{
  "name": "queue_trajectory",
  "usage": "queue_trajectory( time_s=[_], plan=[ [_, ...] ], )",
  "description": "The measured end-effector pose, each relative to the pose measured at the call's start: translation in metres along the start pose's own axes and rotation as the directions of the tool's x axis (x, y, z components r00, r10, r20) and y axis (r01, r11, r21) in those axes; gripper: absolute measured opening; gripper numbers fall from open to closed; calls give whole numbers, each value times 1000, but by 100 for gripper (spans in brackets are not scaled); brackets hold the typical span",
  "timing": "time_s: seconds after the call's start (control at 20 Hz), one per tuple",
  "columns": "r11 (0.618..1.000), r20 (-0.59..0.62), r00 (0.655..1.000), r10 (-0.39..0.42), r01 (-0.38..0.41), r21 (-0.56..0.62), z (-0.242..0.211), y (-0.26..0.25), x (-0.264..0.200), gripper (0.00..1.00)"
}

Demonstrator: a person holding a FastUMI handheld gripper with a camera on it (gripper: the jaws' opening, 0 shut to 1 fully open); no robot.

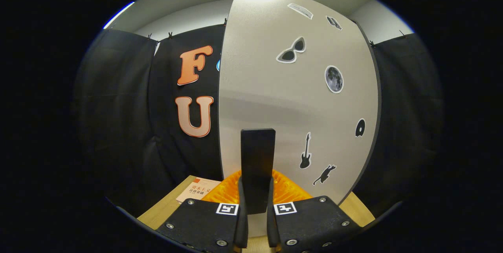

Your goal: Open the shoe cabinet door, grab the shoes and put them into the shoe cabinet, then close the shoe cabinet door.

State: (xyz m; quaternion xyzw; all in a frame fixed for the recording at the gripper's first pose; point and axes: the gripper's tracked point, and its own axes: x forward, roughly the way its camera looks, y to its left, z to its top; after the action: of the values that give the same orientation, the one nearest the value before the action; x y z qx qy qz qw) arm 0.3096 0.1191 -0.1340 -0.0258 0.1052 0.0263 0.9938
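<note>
The shoe cabinet door (275, 88) is a tall white panel with several small black stickers, and it stands close in front of me. A flat black upright handle (257, 151) sticks out from its lower middle. My gripper (257, 184) is shut on this handle, with one finger pressing on each side of its lower part. The handle's top rises above the fingertips (285, 190). The inside of the cabinet is hidden behind the door.
A light wooden tabletop (165, 211) lies under the gripper. A thin book (198, 191) rests on it just left of the fingers, near the door's left edge. Black cloth walls close the booth on both sides.
</note>
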Motion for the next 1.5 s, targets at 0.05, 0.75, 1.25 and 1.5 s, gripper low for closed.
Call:
queue_trajectory(
  time_s=[0.05,0.75,1.25,1.5],
  plan=[
    [1000,2,1000,2,-2,-4,0,-3,-5,19],
    [996,47,995,93,-94,12,-4,-46,-64,19],
    [993,62,993,103,-106,46,-6,-100,-85,18],
    [997,64,996,61,-64,48,-9,-129,-88,17]
  ],
)
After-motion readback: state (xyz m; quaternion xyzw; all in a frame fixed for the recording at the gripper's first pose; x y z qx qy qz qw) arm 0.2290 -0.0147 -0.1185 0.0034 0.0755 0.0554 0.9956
